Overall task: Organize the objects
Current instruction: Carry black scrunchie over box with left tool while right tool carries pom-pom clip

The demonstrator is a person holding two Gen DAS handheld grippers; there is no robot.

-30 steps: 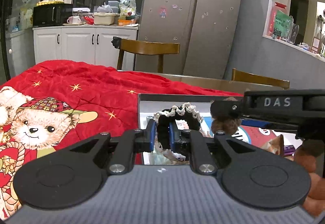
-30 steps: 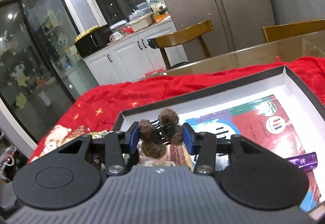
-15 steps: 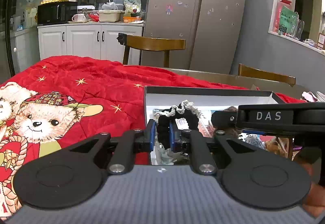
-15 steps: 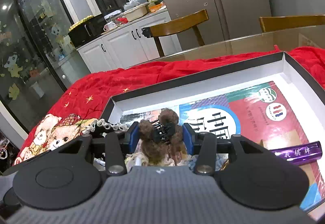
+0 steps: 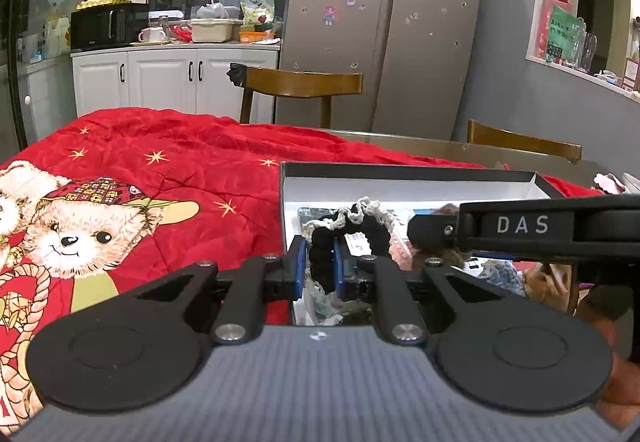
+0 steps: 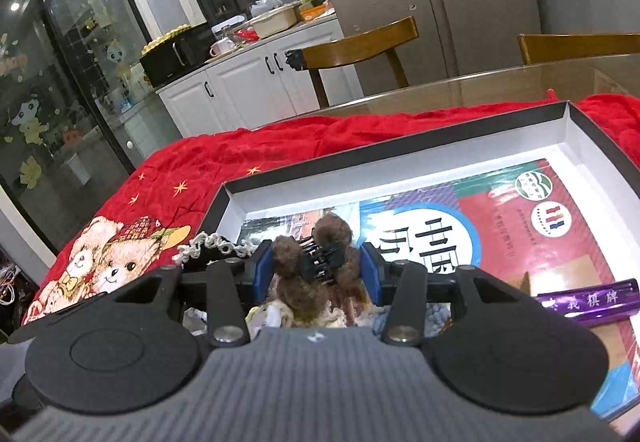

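My left gripper (image 5: 320, 266) is shut on a black scrunchie with a cream lace edge (image 5: 352, 226) and holds it over the near left corner of the open box (image 5: 400, 171). My right gripper (image 6: 316, 270) is shut on a brown fuzzy hair claw clip (image 6: 316, 262) over the left part of the same box (image 6: 400, 151). The scrunchie also shows in the right wrist view (image 6: 212, 246), just left of the right gripper. The right gripper's side, marked DAS, crosses the left wrist view (image 5: 520, 226).
The box holds a colourful printed booklet (image 6: 520, 217), a purple tube (image 6: 588, 300) and several soft hair things (image 5: 500, 274). It lies on a red blanket with teddy bears (image 5: 120, 201). Wooden chairs (image 5: 300, 85) stand behind the table.
Both grippers have shifted a little over the box with their loads still held. The views show more of the box floor than before.
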